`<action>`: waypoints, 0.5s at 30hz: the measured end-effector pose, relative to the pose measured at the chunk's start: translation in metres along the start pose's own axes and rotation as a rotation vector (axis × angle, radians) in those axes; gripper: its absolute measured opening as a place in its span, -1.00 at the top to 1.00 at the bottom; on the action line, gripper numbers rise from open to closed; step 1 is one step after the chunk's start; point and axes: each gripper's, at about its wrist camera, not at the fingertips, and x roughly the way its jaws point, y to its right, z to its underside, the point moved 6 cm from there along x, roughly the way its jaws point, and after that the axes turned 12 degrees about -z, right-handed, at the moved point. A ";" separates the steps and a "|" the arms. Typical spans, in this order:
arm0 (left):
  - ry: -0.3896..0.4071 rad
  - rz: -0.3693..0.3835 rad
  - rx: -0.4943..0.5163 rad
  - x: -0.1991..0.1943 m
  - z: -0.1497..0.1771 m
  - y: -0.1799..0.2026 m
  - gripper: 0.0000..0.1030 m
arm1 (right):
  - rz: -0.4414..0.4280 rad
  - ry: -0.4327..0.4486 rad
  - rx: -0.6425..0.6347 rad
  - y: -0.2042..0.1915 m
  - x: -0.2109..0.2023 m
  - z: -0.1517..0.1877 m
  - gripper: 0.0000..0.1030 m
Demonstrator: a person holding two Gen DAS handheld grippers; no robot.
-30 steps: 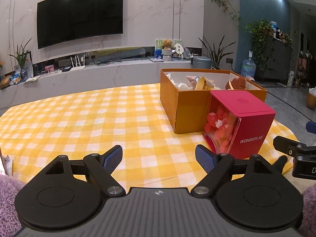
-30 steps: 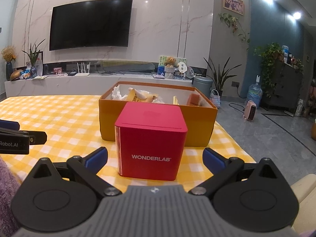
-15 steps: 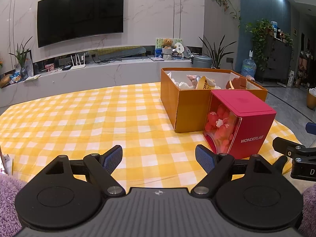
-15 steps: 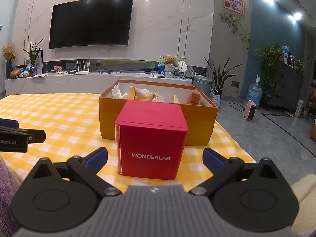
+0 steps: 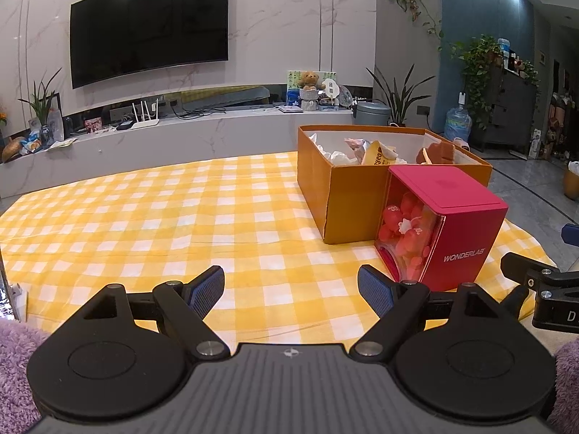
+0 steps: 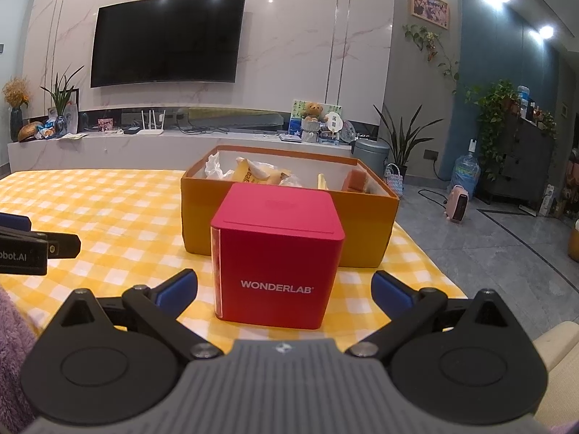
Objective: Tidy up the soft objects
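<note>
Several soft, crinkly items, among them pale wrappers (image 6: 253, 173) and a brownish spongy piece (image 6: 356, 181), are seen already lying inside the open orange cardboard box (image 6: 282, 231), which is set toward the far right part of the table (image 5: 144, 217), covered with a yellow checked cloth. From this, most of the sorting is judged to be done, since no loose soft thing is seen on the cloth. What is left appears to be the red box (image 6: 277, 253), which is stood upright just in front of the orange box, touching or nearly touching its front wall; through its clear side, red and pink soft pieces (image 5: 409, 228) are visible. The right hand-held gripper (image 6: 284, 289) is held low before the red box with its jaws spread wide and nothing is gripped; the box is framed between the fingers but is not touched. The left hand-held gripper (image 5: 291, 285) is likewise held wide open and empty over bare cloth, to the left of the red box. Purple fuzzy sleeves (image 5: 14, 369) are noticed at the frame edges. Nothing is seen to block either approach. Behind the table, a television (image 6: 166, 39) and a long low shelf with plants are placed well apart.
</note>
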 end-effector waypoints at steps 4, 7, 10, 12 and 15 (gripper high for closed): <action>-0.001 0.000 -0.001 0.000 0.000 -0.001 -0.90 | 0.000 -0.001 0.001 0.000 0.000 0.000 -0.95; -0.002 0.001 -0.001 0.000 0.000 -0.001 -0.90 | 0.000 -0.001 0.001 0.000 0.000 0.000 -0.95; -0.005 -0.001 -0.002 -0.001 0.000 -0.001 -0.90 | -0.001 -0.003 0.001 0.000 0.000 0.000 -0.95; -0.004 -0.001 -0.002 -0.001 0.000 -0.002 -0.90 | -0.001 -0.001 0.002 -0.001 0.001 0.000 -0.95; -0.005 0.000 -0.003 -0.001 0.001 -0.001 -0.90 | 0.000 -0.001 0.003 -0.001 0.001 0.000 -0.95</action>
